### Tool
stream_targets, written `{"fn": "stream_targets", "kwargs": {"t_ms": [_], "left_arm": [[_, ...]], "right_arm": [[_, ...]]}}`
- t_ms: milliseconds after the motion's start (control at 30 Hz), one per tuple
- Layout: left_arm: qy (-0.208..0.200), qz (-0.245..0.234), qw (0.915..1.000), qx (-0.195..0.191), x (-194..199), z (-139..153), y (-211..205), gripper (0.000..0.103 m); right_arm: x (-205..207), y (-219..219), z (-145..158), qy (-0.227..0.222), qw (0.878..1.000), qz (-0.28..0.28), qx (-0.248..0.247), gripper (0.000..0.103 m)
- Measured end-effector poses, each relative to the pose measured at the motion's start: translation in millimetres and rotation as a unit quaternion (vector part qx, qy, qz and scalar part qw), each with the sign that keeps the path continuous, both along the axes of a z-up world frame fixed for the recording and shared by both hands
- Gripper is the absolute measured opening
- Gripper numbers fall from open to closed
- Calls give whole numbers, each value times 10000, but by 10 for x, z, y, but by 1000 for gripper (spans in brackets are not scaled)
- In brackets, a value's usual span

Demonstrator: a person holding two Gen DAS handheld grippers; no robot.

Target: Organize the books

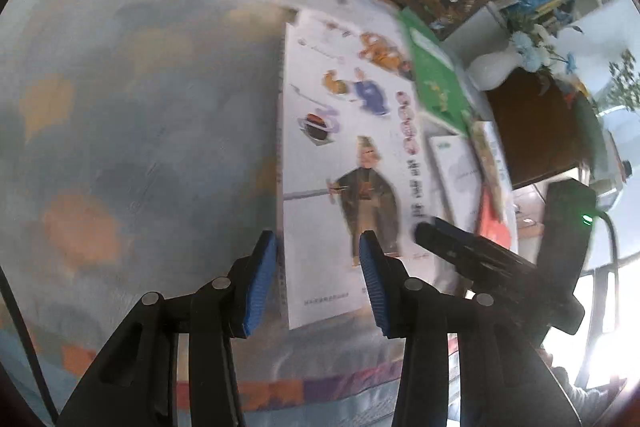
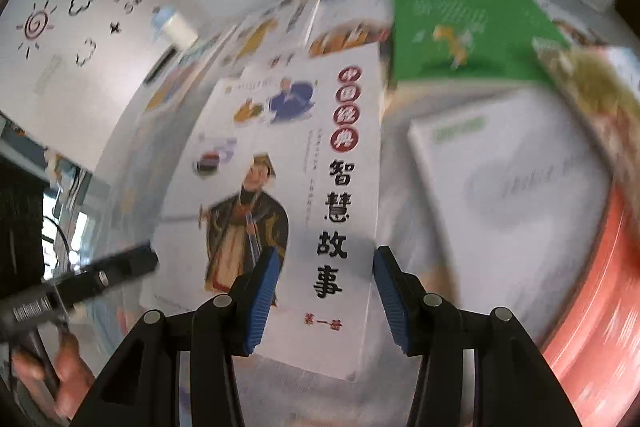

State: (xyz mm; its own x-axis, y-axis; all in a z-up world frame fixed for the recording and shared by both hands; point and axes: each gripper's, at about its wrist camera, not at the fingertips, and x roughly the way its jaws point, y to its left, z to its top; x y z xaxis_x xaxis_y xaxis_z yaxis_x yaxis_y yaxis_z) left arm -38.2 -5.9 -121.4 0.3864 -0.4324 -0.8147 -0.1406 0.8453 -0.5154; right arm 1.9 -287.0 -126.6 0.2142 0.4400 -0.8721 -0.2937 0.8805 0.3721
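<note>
The large white picture book (image 2: 296, 187) bears black and red characters and a robed figure in brown and gold. Beside it lie a green-covered book (image 2: 460, 27) and a plain white book (image 2: 508, 195). The bench's cloth (image 1: 120, 127) is grey-blue with orange patches. Blue ribbed pads (image 1: 260, 283) line black jaws.

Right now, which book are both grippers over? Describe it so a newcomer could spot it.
On the patterned tablecloth, among scattered books, find the green book. Just left of it lies the white storybook: its cover has a robed figure and large black vertical Chinese characters under red circles.
</note>
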Motion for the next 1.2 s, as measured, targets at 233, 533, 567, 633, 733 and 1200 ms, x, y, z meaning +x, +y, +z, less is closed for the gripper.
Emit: {"fn": "stream_targets", "kwargs": {"t_ms": [233, 533, 567, 633, 733, 1200], "left_arm": [[-15, 298, 9995, -54, -114, -119, 136, 38], [-447, 47, 9980, -441, -80, 149, 0, 39], [-644, 5, 9955, -700, -112, 269, 11, 39], [-872, -81, 9909, -1025, -133, 442, 6, 39], [-758, -30, 9926, -944, -88, 374, -22, 38], [-153, 778, 9781, -1925, -70, -35, 125, 9]], "right_arm": [[-215, -9, 30, 19, 9990, -124, -428, 49], [-348, 17, 4, -44, 9998, 14, -178, 50], [-345, 9, -2, -42, 9999, -1, -161, 50], [-358, -23, -11, -2, 10000, -18, -35, 50], [-358, -58, -30, 71, 9998, -100, 145, 51], [-340, -38, 3, 86, 9995, -113, 276, 63]]}}
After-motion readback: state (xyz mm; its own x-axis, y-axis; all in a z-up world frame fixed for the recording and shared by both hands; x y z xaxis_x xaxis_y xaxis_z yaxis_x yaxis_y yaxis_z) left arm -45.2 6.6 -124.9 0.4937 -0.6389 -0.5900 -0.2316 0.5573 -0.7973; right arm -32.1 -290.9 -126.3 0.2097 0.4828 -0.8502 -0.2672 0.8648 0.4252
